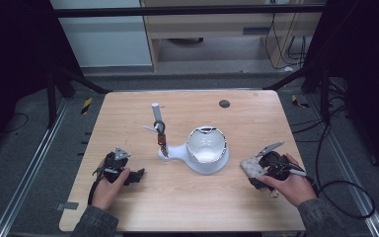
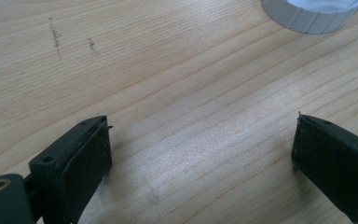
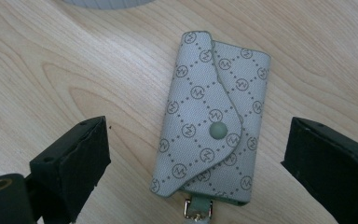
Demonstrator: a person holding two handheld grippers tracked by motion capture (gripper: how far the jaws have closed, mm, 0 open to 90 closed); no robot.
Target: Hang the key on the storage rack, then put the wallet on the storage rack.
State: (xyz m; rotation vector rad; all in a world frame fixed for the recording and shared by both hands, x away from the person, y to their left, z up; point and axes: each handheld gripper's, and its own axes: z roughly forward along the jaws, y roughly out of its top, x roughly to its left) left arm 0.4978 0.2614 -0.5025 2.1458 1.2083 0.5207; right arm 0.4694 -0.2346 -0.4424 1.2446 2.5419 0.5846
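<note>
Looking down from the high view: left gripper (image 1: 137, 174) and right gripper (image 1: 254, 174) rest on the table (image 1: 187, 212), flanking a white stand (image 1: 206, 160). Left gripper view: jaws apart over bare wood. Right gripper view: jaws apart, straddling a patterned key pouch (image 3: 212, 126) lying flat. Risk: closing across the flat pouch may skid it away.

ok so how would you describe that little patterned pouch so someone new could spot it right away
Start at the wooden table and go to its right side, right of the white stand in the middle. The key pouch lies flat there between the open jaws of the right gripper. Nothing else there has its grey fabric with dotted diamonds and round logos, a snap-buttoned flap and a metal clasp.
</note>
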